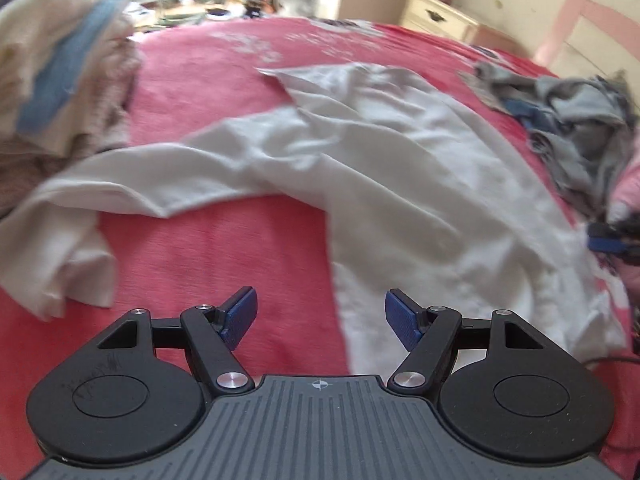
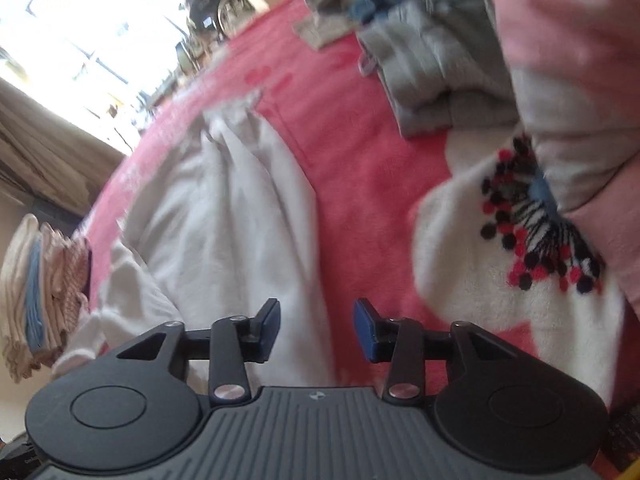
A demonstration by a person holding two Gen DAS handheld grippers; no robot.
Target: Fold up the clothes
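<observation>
A long-sleeved white cotton garment lies spread across the middle of the bed, on a coral-pink fleecy bedspread printed with big white flowers. One sleeve trails out toward the left edge of the bed and ends in a crumpled cuff; the body of the garment runs toward the right edge, wrinkled and only partly flattened.

The left gripper hangs over the near part of the bed with its blue-padded jaws well apart and nothing between them; below the gap you see bare bedspread on one side and the hem of the white garment on the other. The right gripper also has its jaws apart, though less widely, and they too hold nothing (the white cloth lies under them, not pinched). From the left wrist view, the right gripper's blue tip shows at the far right edge of the bed.

At the left edge sits a stack of folded cream, tan and blue clothes. Near the far right corner lies a loose heap of grey and blue clothes, not folded. Beside that heap, in the right wrist view, is a pink and grey pillow or cushion; I cannot tell which. A cream bedside cabinet stands past the far edge.
</observation>
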